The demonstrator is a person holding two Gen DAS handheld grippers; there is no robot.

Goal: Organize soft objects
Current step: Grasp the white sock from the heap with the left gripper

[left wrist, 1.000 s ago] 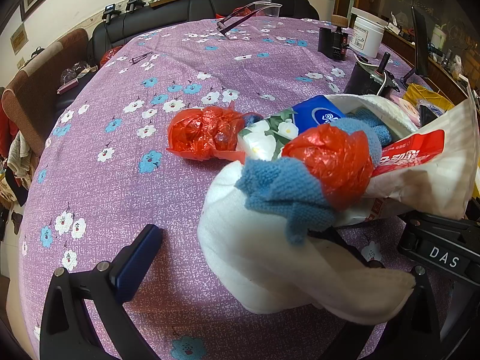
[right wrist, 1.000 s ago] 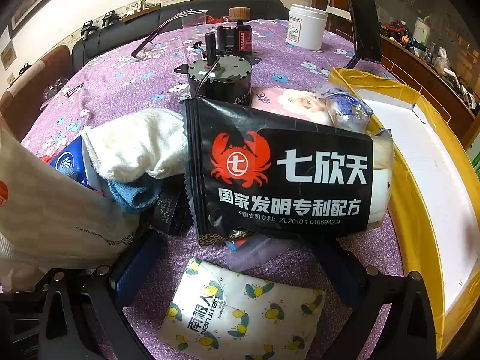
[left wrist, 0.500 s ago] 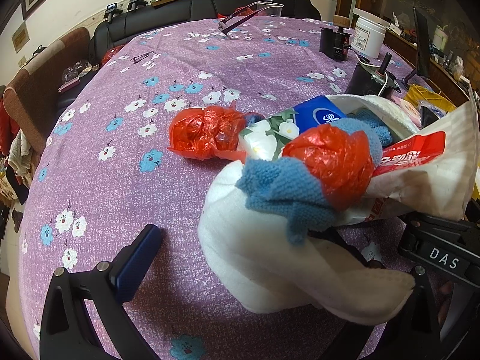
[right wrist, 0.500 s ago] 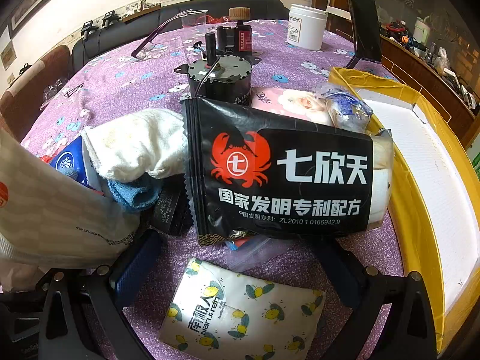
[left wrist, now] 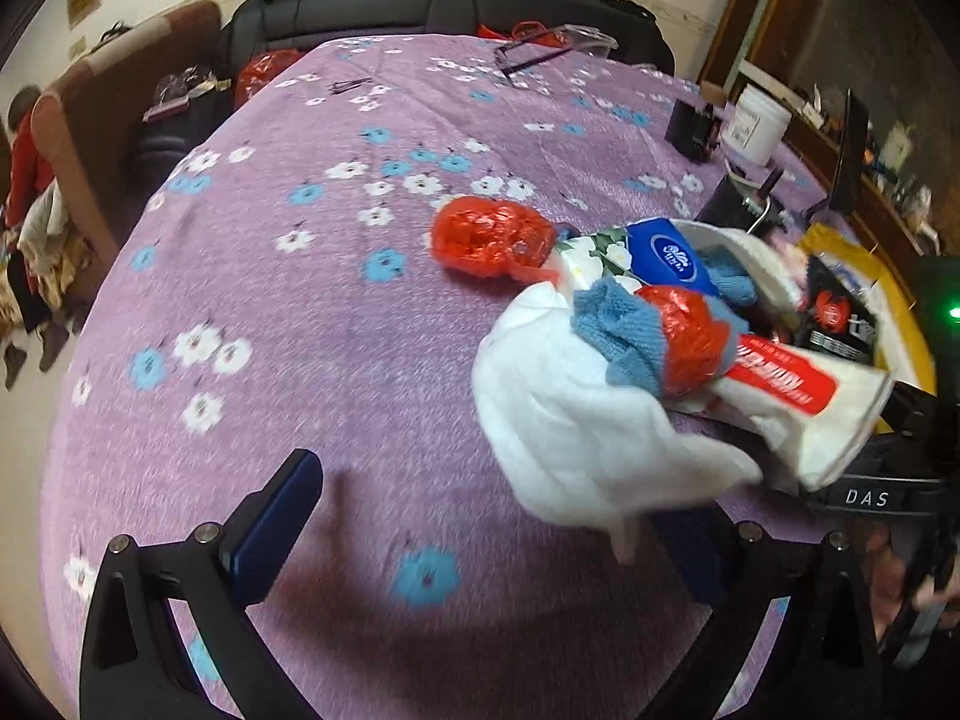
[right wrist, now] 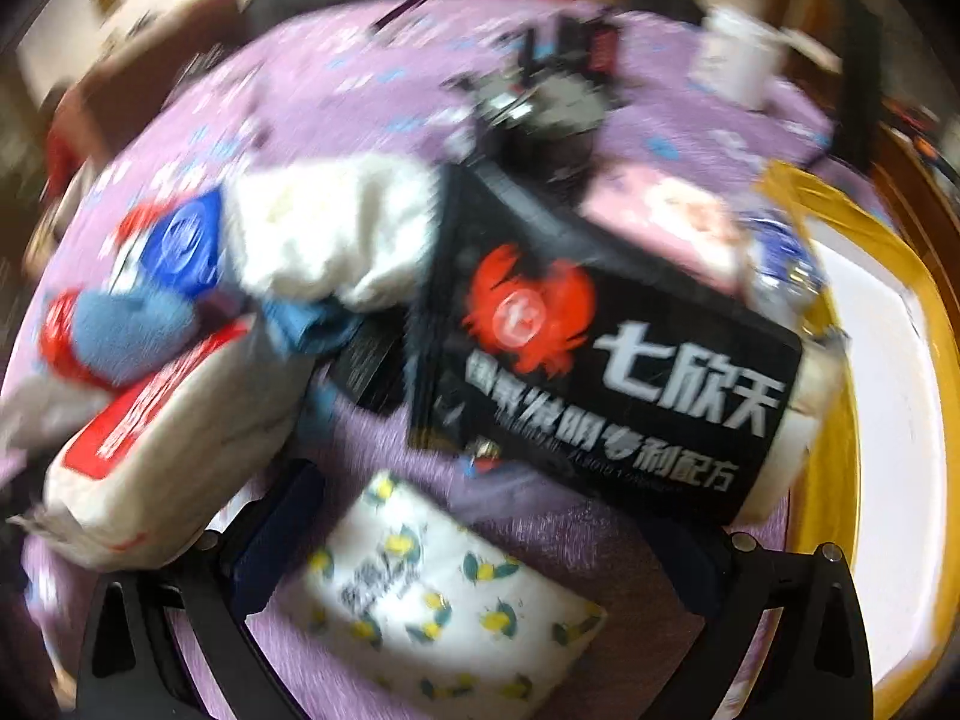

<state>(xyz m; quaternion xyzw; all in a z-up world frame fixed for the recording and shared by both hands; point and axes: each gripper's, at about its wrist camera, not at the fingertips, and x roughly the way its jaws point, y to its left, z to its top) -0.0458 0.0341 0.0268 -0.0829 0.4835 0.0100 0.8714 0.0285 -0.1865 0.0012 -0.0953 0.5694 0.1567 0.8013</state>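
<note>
A heap of soft things lies on the purple flowered tablecloth [left wrist: 300, 312]: a white towel [left wrist: 576, 438], a blue cloth [left wrist: 630, 330], two red plastic bundles [left wrist: 486, 234], tissue packs and a white pack with a red label [left wrist: 786, 378]. My left gripper [left wrist: 486, 534] is open above the cloth, its right finger under the towel's edge. In the blurred right wrist view, my right gripper [right wrist: 480, 534] is open over a lemon-print tissue pack [right wrist: 444, 594], with a black crab-logo bag [right wrist: 606, 372] just beyond.
A yellow-rimmed box [right wrist: 840, 480] with a white inside stands at the right. A black motor [right wrist: 540, 114], a white tub [left wrist: 753, 126] and safety glasses [left wrist: 552, 48] sit farther back. A sofa and chairs ring the table.
Both grippers have pulled back and swung; the heap now sits farther off and to the right in the left view. The right view is blurred from motion. Both stay open.
</note>
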